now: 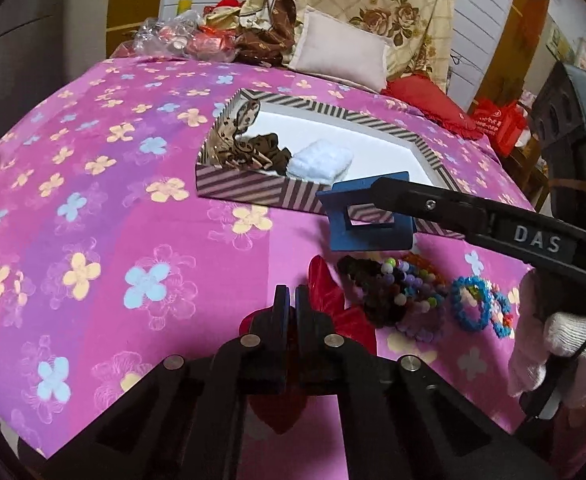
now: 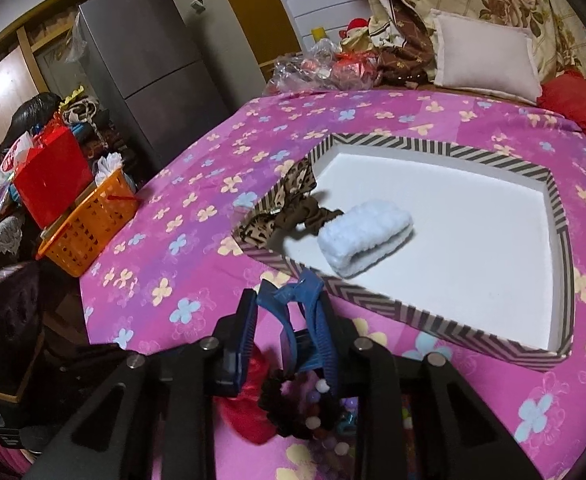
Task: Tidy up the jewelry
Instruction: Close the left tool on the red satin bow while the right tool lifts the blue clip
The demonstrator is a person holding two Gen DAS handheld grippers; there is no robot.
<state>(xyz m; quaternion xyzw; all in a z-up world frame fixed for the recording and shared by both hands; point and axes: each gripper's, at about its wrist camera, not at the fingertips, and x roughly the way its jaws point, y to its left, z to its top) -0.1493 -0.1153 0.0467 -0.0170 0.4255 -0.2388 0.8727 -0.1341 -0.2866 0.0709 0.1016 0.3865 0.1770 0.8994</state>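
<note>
While your right hand-held gripper [image 2: 289,320] pinches the blue hair claw [image 1: 367,214] just short of the striped box's [image 1: 249,192] near wall, lift it clear of that rim before releasing beside the white scrunchie [image 2: 367,236]. Your left hand-held gripper [image 1: 289,300], its fingers closed together, appears to clamp the red hair bow [image 1: 327,300] on the bed [image 1: 133,200].

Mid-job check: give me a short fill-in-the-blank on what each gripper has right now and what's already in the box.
1. The right gripper is shut on a ____ hair claw clip.
2. The left gripper is shut on a ____ hair bow.
3. In the striped box, the folded white headband lies beside a ____ scrunchie.
4. The beaded bracelets lie ____ the box, on the bedspread.

Missing words: blue; red; brown; outside
</note>
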